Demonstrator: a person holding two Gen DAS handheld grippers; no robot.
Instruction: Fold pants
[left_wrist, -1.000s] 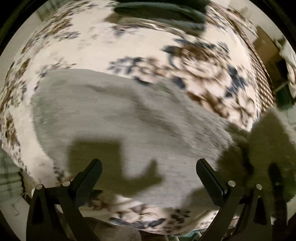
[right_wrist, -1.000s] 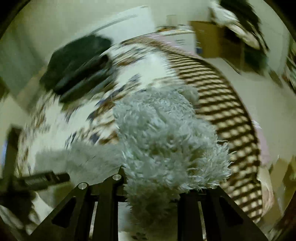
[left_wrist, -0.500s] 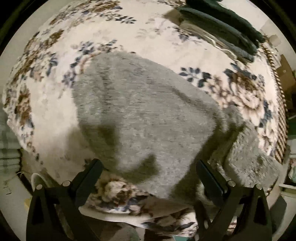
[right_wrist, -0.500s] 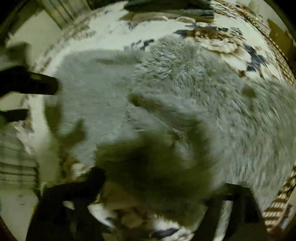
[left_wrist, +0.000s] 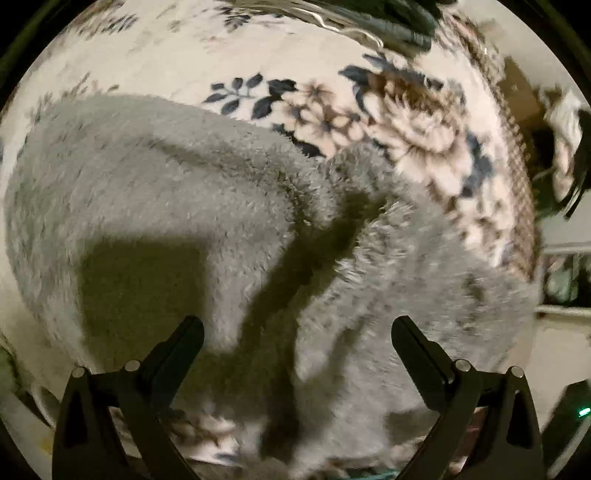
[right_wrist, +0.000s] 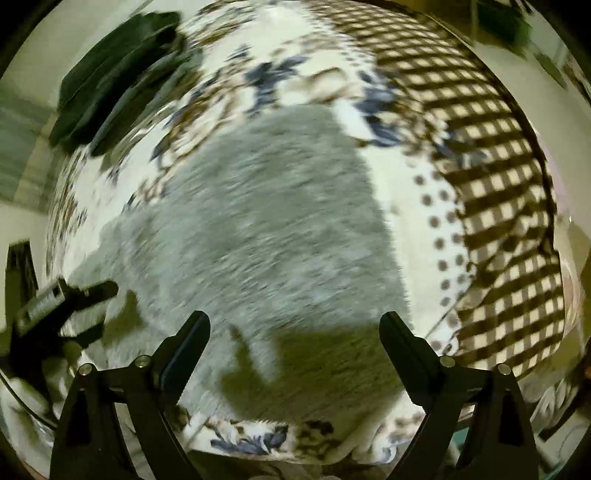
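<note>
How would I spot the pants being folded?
Find the floral blanket covering the surface. On its middle lie the pants: fluffy, plain grey fleece. The dark folded clothes at the far edge are smooth and nearly black.

2 wrist views, looking down close.
Both face the grey pants on the floral bedspread.

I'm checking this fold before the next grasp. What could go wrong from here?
The fluffy grey pants lie bunched where one layer humps over another; pressing on could lock in a crooked fold. Both the left tool and right tool are open above thick pile, so a shallow pinch might catch only fuzz, or snag the floral blanket.
</note>
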